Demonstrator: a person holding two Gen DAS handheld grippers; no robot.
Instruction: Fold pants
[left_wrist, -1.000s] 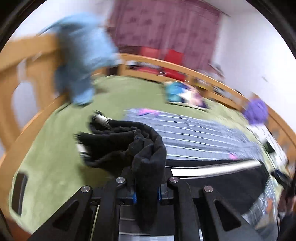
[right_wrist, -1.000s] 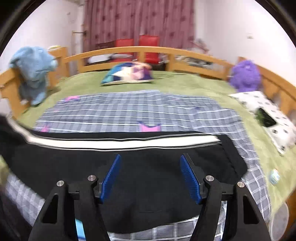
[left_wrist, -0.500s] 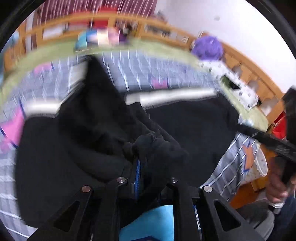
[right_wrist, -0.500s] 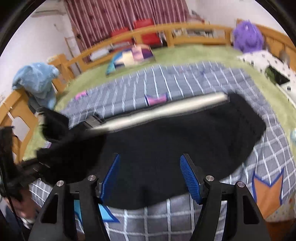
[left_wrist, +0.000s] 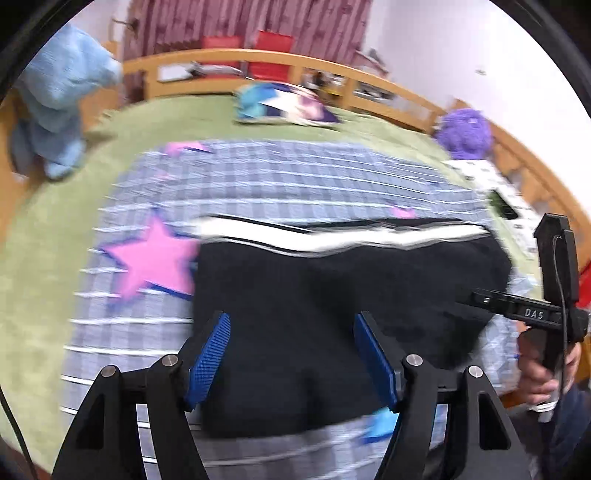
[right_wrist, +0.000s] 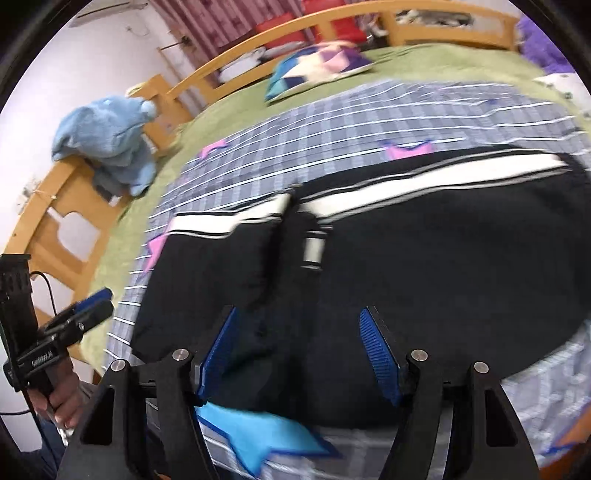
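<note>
Black pants (right_wrist: 424, 266) with a white side stripe (right_wrist: 436, 181) lie spread on a grey checked blanket (left_wrist: 280, 181), which covers a green bed. The blanket is the landmark here. The pants sit on its near half, close to its front edge, with the stripe running along their far side toward the blanket's middle. In the right wrist view one part appears to be laid over the rest, its short striped end lying on top near the centre; motion blur makes the exact layering hard to judge. This arrangement suggests a fold has been set down and left to rest flat.

The left gripper (left_wrist: 291, 358) hangs above the blanket's front edge with its blue-padded jaws spread wide and empty. The black cloth lies below and beyond them, untouched. The right gripper (right_wrist: 299, 354) is likewise spread wide and empty over the near hem of the pants, probably poised to choose the next hold.
</note>
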